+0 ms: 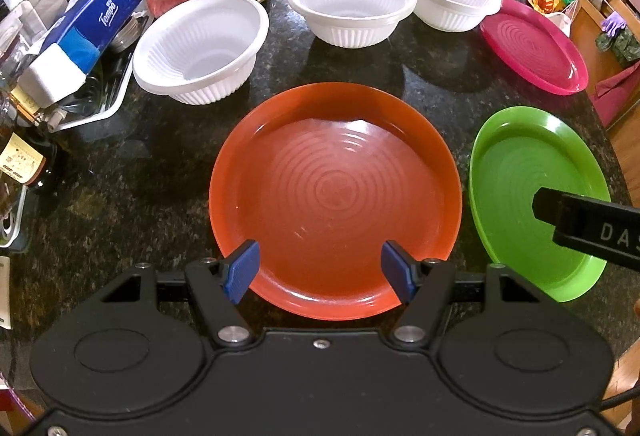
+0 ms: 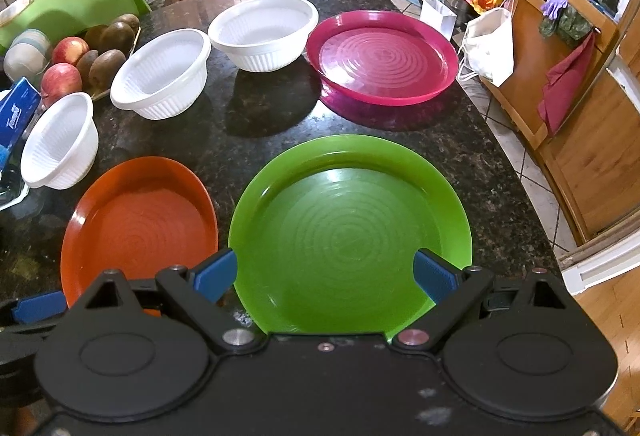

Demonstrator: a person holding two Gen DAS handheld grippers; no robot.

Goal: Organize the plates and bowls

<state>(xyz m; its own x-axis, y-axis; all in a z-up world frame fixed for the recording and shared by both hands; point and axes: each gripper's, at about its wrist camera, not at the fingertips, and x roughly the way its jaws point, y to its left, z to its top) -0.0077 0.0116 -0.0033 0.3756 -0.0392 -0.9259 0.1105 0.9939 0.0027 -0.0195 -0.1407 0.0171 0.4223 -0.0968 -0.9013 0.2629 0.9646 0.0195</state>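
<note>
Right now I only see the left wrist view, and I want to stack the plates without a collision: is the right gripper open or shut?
Observer: Open. The right gripper has its blue pads spread wide and holds nothing.
Operator: Where does it sit over the green plate?
Observer: At the near edge of the green plate, with one pad by the left rim and the other over the right side.
Operator: Is anything on the part it hides from me?
Observer: No. In the right wrist view the plate's surface is bare.

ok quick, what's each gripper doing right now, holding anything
Left gripper: open, holding nothing, over the orange plate.
Right gripper: open, holding nothing, over the green plate.
</note>
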